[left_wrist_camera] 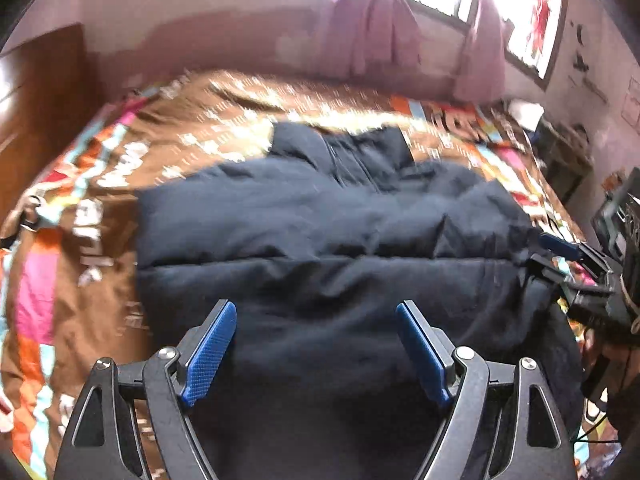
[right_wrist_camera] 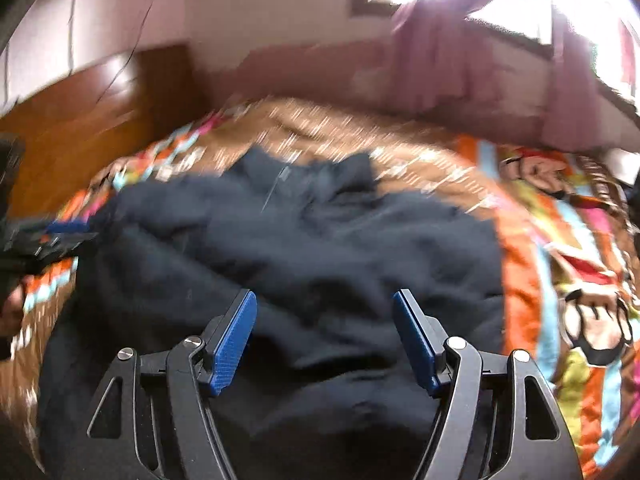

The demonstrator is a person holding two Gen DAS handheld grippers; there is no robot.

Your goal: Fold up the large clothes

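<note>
While one dark jacket (left_wrist_camera: pixel 320 232) lies on the bed (left_wrist_camera: pixel 80 264), two claws, left (left_wrist_camera: pixel 316 316) and right (right_wrist_camera: pixel 325 306), hover spread apart, gripping nothing.

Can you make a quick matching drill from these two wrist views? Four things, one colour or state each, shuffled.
Things:
1. jacket
2. bedspread
3. curtain
4. left gripper

Descriptions:
A. pink, hanging at the bright window
B. jaws apart, nothing between the pads
C. dark navy, puffy, spread flat
D. brown with bright patches and cartoon print

Pairs: 1-C, 2-D, 3-A, 4-B

The right gripper also stands open over the jacket.
</note>
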